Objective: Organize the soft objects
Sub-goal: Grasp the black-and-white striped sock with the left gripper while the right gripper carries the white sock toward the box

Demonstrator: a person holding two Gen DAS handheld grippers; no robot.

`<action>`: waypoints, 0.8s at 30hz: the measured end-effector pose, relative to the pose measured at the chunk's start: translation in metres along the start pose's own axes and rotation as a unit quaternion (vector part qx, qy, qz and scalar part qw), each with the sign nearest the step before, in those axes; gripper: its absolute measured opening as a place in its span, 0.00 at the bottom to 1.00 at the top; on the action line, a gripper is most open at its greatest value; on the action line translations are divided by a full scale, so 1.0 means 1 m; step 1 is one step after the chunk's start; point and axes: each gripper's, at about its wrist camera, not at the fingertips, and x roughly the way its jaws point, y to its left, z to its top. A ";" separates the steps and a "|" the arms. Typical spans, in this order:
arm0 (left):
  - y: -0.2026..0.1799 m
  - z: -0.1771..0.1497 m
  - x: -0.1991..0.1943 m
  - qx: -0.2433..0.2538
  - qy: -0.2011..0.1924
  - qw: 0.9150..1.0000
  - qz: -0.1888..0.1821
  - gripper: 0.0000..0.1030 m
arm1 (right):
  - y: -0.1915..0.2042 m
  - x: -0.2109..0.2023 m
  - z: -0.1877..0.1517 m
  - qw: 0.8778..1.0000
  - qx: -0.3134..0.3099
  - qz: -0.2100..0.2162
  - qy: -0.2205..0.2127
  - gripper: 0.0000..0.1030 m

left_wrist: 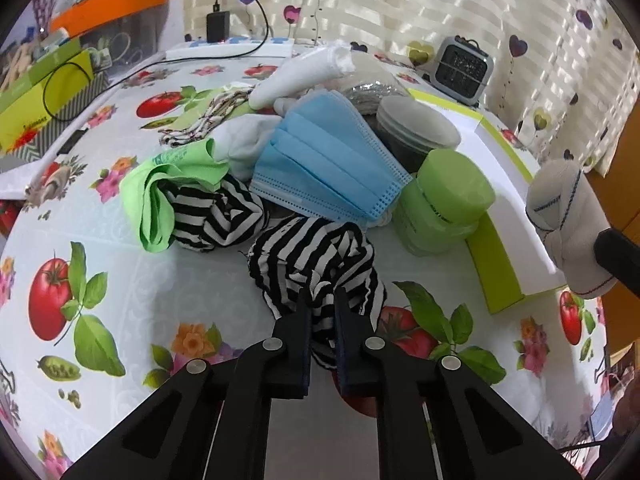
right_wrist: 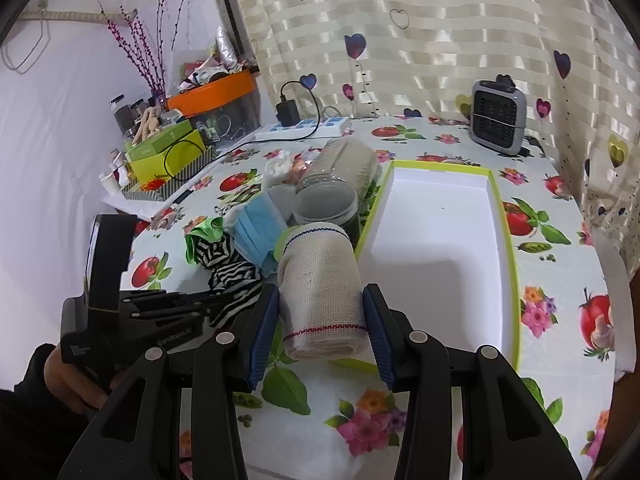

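Note:
My left gripper (left_wrist: 322, 300) is shut on a black-and-white striped cloth (left_wrist: 316, 256) at the near edge of a pile on the table. The pile holds a blue face mask (left_wrist: 324, 160), a green cloth (left_wrist: 168, 188), white cloths (left_wrist: 248, 140) and a second striped piece (left_wrist: 220, 212). My right gripper (right_wrist: 320, 300) is shut on a beige bandage roll (right_wrist: 320, 280) and holds it over the near left corner of the white tray with a lime rim (right_wrist: 440, 240). The roll also shows in the left wrist view (left_wrist: 560, 208).
A green-lidded jar (left_wrist: 444, 200) and a dark jar with a grey lid (left_wrist: 416, 128) stand between the pile and the tray. A small grey heater (right_wrist: 498, 118), a power strip with charger (right_wrist: 304, 126) and boxes (right_wrist: 168, 156) line the back and left.

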 end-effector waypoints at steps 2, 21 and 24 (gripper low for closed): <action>-0.002 -0.001 -0.007 0.000 -0.007 1.000 -0.004 0.09 | -0.003 -0.004 -0.002 1.000 0.004 -0.001 -0.004 0.43; -0.062 0.022 -0.072 0.055 -0.077 0.994 -0.056 0.08 | -0.047 -0.026 -0.017 0.998 0.057 -0.022 -0.025 0.43; -0.080 0.027 -0.071 0.072 -0.078 0.992 -0.070 0.08 | -0.056 -0.025 -0.019 0.997 0.066 -0.028 -0.024 0.43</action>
